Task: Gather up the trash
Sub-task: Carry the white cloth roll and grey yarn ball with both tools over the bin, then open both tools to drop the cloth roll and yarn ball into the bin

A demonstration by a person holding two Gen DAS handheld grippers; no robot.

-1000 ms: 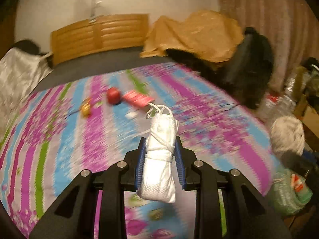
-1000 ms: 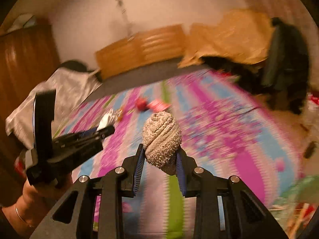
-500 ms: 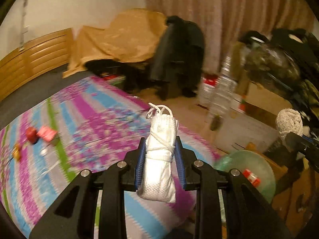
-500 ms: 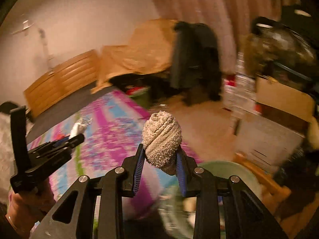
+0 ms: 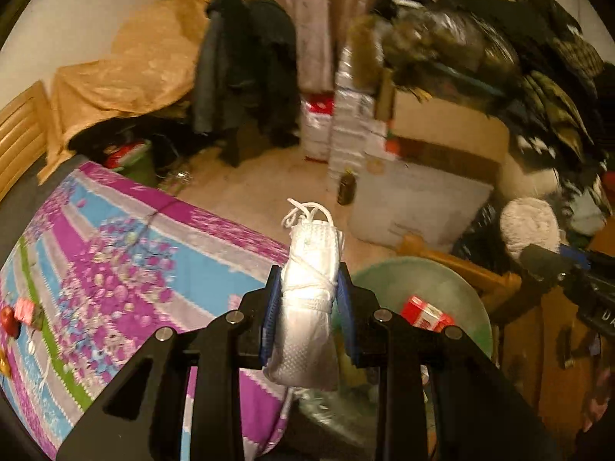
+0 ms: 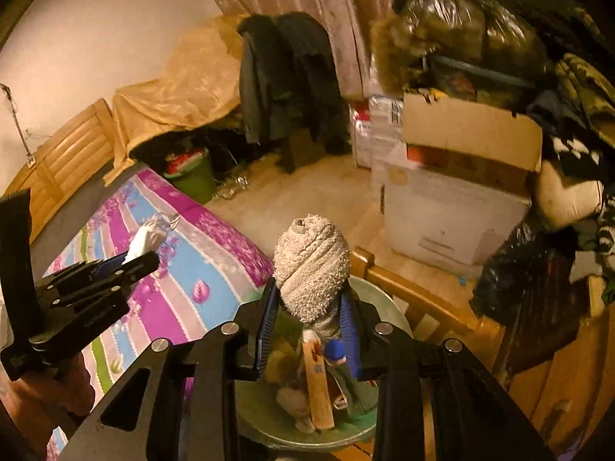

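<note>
Left gripper [image 5: 307, 307] is clamping a rolled white mesh face mask bound with its own white cord [image 5: 309, 288] — blue pads are pressing on both sides, and the roll is standing upright with the cord loops sticking out at the top. It is hanging over the edge of the bed with the purple, blue and green flowered sheet [image 5: 127, 269], just beside the round pale-green trash bin lined with clear plastic [image 5: 457, 288]. A red and white carton [image 5: 424, 315] is lying inside the bin.

Right gripper [image 6: 307, 315] is gripping a rolled beige terry-cloth bundle [image 6: 313, 269], pads pressing on its lower part, the coiled end pointing up. It is sitting directly above the bin opening, where a blue-capped item [image 6: 334, 349] and a tan flat strip [image 6: 317, 380] are showing among other waste.

A small red round object [image 5: 8, 320] is lying on the sheet at the far left — too blurred to identify. Cardboard boxes [image 6: 461, 176] and dark clothing are piling up behind the bin.
</note>
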